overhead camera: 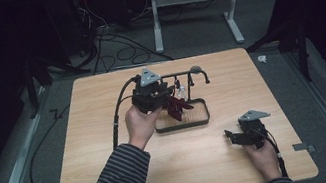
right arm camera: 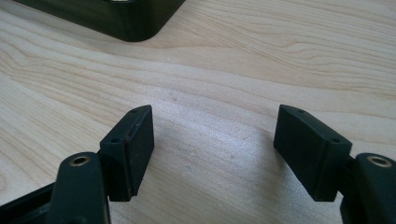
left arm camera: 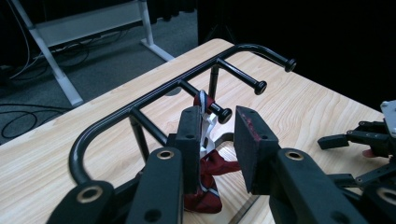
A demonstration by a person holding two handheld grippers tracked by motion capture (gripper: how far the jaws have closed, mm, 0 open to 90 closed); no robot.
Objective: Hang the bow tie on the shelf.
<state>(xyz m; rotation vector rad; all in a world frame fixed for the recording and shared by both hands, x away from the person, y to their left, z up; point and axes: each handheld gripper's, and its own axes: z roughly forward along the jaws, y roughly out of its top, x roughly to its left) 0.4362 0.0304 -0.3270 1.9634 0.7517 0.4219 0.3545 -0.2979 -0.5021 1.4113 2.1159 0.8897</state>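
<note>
High view is showing a light wooden table point(overhead camera: 116, 181) with a black metal rack with horizontal pegs point(overhead camera: 183, 73) standing over a shallow black tray point(overhead camera: 183, 124) near the middle. A person in a striped sleeve is holding the left gripper point(overhead camera: 173, 101) at the rack, where a dark red cloth item with a white stripe point(overhead camera: 175, 107) is hanging from a peg above the tray.

Left gripper view is showing that gripper point(left arm camera: 217, 135) with its jaws standing partly apart. The dark red cloth point(left arm camera: 208, 184) is lying against the inner face of the left-hand jaw and drooping below it, while the other jaw is standing clear of it, so the pads are not pinching it. The top of the cloth is looping over a knob-ended peg point(left arm camera: 219, 112) of the rack point(left arm camera: 140, 100).

The right gripper point(overhead camera: 231, 136) is resting on the table near the person's right hand, well apart from the tray. Right gripper view is showing its jaws spread wide point(right arm camera: 212, 144) with bare wood between them and a corner of the tray point(right arm camera: 126, 18) farther off.
</note>
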